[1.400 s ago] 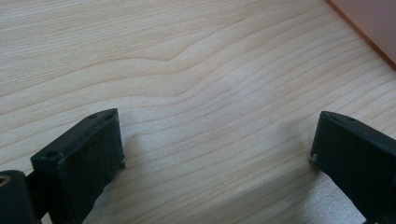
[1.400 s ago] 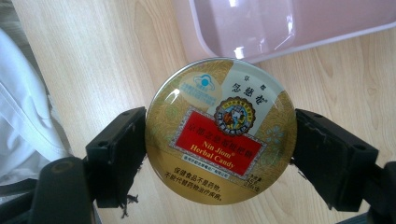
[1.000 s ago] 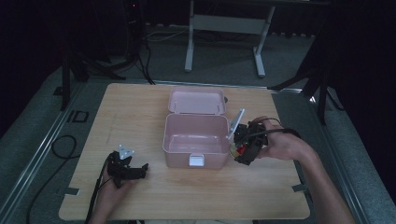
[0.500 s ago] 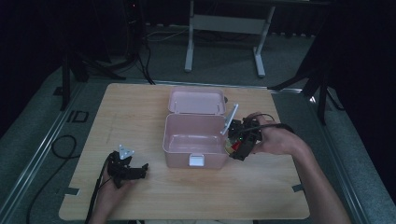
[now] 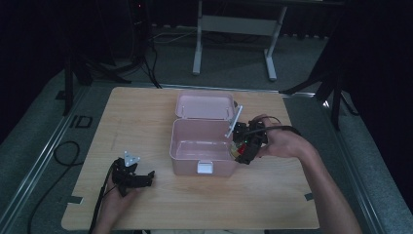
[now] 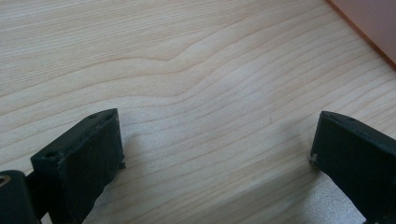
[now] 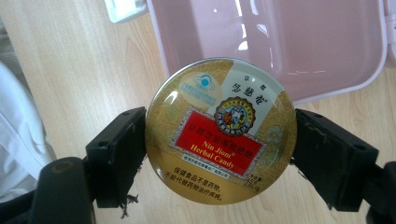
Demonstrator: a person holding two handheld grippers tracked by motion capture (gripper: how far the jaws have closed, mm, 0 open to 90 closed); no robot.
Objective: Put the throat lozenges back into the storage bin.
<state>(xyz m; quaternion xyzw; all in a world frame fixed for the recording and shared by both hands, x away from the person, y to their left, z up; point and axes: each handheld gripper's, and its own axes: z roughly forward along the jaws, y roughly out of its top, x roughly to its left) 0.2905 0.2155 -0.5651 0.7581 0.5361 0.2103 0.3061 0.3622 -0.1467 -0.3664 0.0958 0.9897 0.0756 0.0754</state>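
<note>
A round gold metal candy tin with a red label (image 7: 220, 130) is clamped between the jaws of the right gripper (image 5: 247, 142) and held at the right-hand rim of the open pink plastic box (image 5: 202, 146). The left gripper (image 5: 130, 175) is rested on the pale wooden bench (image 5: 146, 117), well apart from the box, its jaws spread wide and empty.

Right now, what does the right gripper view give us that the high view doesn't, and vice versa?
Right gripper view alone: the candy tin face-on, its "Herbal Candy" label readable, both jaws clamped on its rim. High view alone: the left gripper resting open on the table, apart from the box, and the box's raised lid. Both: the right gripper holding the tin at the right edge of the open pink box, whose inside looks empty, on the wooden table.
</note>
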